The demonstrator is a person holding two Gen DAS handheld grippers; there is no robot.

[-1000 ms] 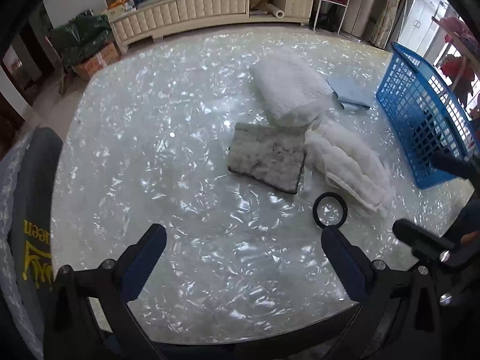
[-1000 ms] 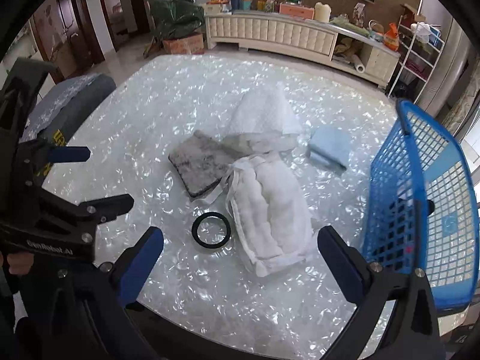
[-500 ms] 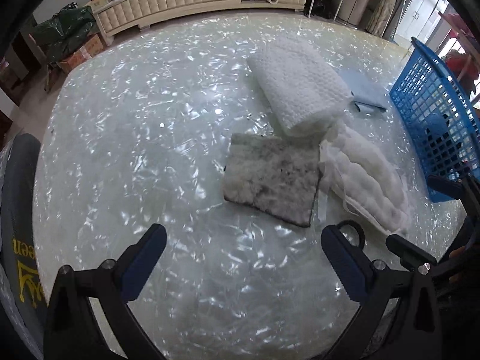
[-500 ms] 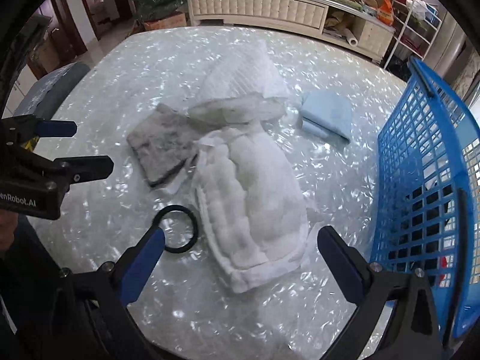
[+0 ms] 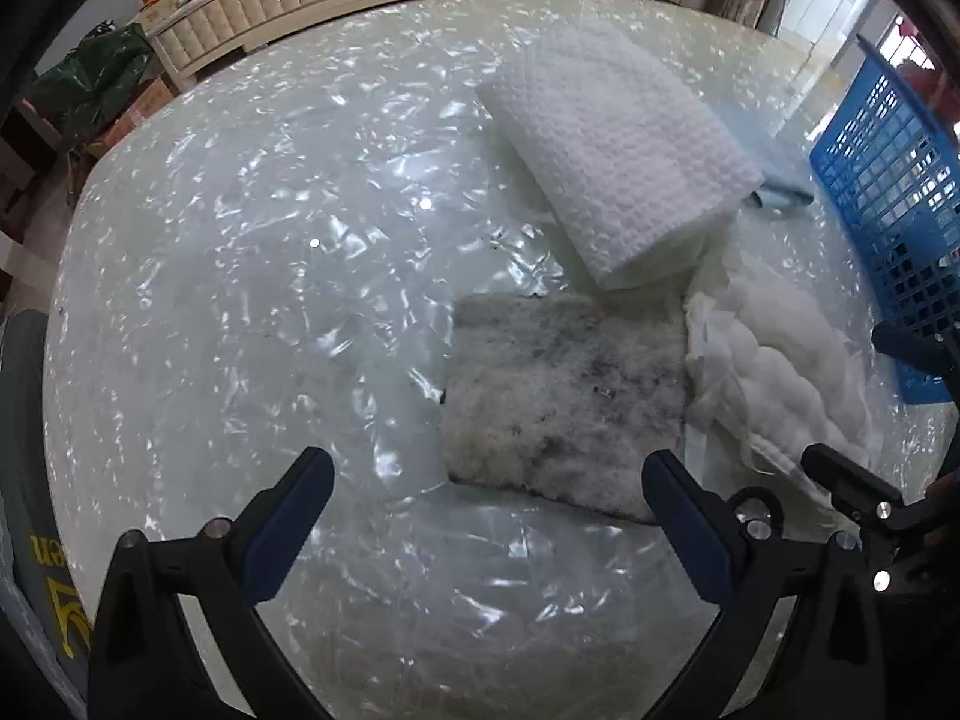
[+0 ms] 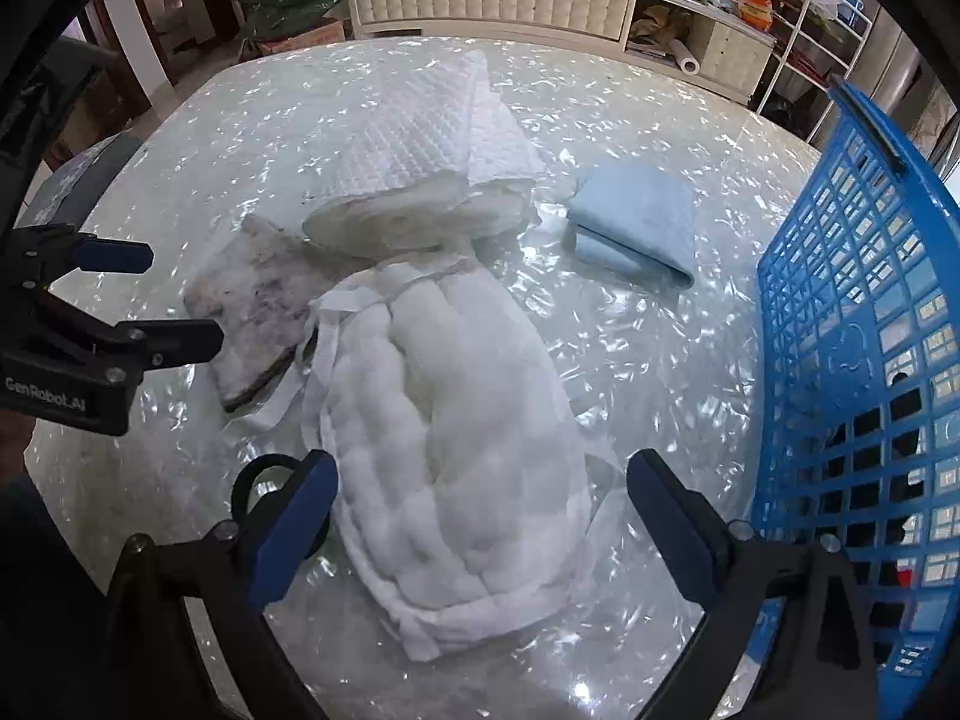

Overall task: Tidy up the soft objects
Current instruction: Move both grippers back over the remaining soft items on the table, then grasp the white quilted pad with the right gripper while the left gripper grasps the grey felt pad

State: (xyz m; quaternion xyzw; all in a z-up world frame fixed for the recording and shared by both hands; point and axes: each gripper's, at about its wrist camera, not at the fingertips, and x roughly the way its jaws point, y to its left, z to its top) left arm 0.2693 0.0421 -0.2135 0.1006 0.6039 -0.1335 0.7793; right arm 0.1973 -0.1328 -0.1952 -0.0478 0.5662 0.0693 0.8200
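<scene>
Left wrist view: the left gripper (image 5: 486, 480) hangs spread wide and empty over the shiny tabletop (image 5: 240, 276), its right finger just at the near corner of the grey mottled pad (image 5: 564, 396). To the right of that pad lies the white quilted bundle (image 5: 780, 384), their edges touching. Beyond the pad, the folded white waffle towel (image 5: 618, 144) rests with its near end just past the pad's far edge. The blue basket (image 5: 894, 204) stands at the far right.

From the right wrist view, the right gripper (image 6: 480, 480) is likewise released and holds nothing; its two fingers straddle the near end of the white quilted bundle (image 6: 456, 432). A black ring (image 6: 255, 483) lies on the tabletop partly behind the left-hand finger. The left gripper (image 6: 174, 300) shows at the left edge, beside the grey mottled pad (image 6: 258, 306). Farther on sits the folded white waffle towel (image 6: 420, 144), and to its right, apart from it, a folded light blue cloth (image 6: 636, 222). The blue basket (image 6: 858, 324) stands on its side along the right, its open mesh facing the cloths.
</scene>
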